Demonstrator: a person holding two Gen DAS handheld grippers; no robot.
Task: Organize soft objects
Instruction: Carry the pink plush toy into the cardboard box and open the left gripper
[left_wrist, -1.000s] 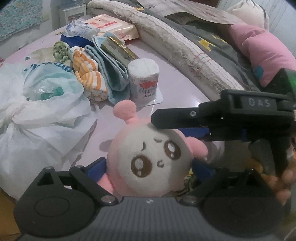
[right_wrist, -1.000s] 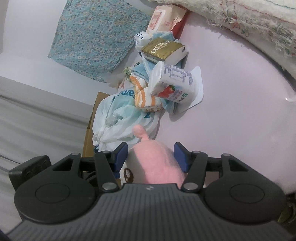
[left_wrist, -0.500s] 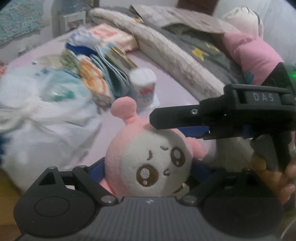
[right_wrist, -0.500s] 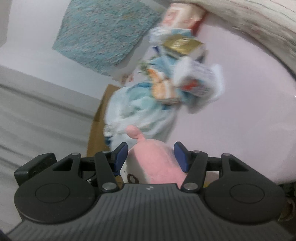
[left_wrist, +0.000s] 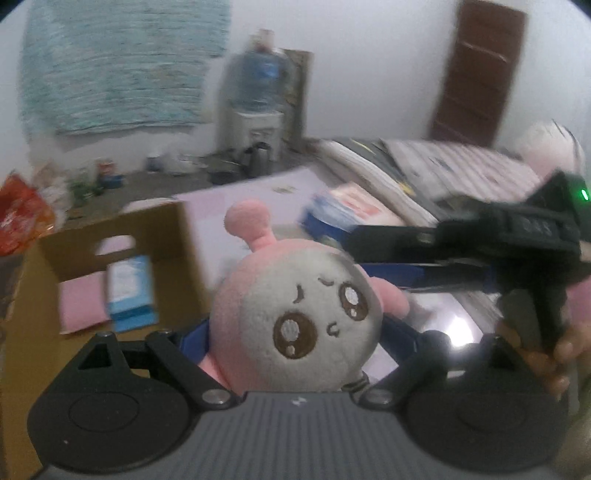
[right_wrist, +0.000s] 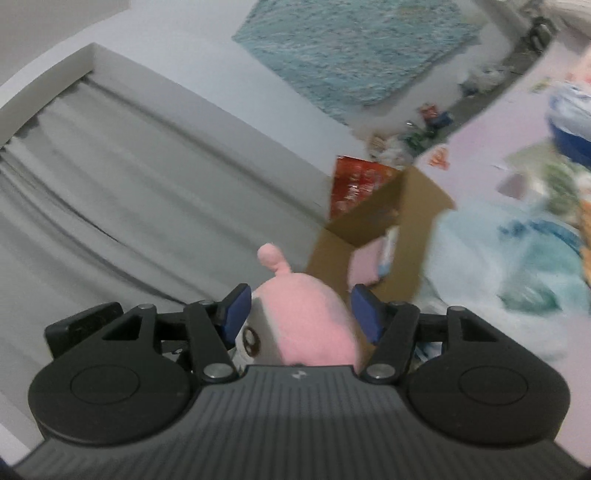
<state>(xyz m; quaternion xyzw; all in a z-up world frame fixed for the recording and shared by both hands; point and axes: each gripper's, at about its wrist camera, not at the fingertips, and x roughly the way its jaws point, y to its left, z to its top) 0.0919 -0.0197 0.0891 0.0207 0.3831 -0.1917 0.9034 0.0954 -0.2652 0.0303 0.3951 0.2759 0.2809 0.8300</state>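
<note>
A round pink and white plush toy (left_wrist: 295, 314) with a stitched face and a pink antenna is held between both grippers, lifted off the table. My left gripper (left_wrist: 295, 332) is shut on its lower sides. My right gripper (right_wrist: 301, 312) is shut on its pink back (right_wrist: 310, 321); in the left wrist view its black fingers (left_wrist: 391, 236) reach in from the right against the toy's head. An open cardboard box (left_wrist: 92, 266) stands to the left, holding a pink item (left_wrist: 79, 304) and a blue and white pack (left_wrist: 129, 288).
The lilac table (left_wrist: 236, 206) carries a blue packet (left_wrist: 340, 214), with folded bedding (left_wrist: 424, 166) behind. A white plastic bag (right_wrist: 498, 266) lies right of the box (right_wrist: 380, 236). A water dispenser (left_wrist: 258, 92) and a brown door (left_wrist: 476, 74) stand at the far wall.
Both grippers have lifted the plush toy and swung left, away from the pile of socks and packets. The cardboard box has come into view.
</note>
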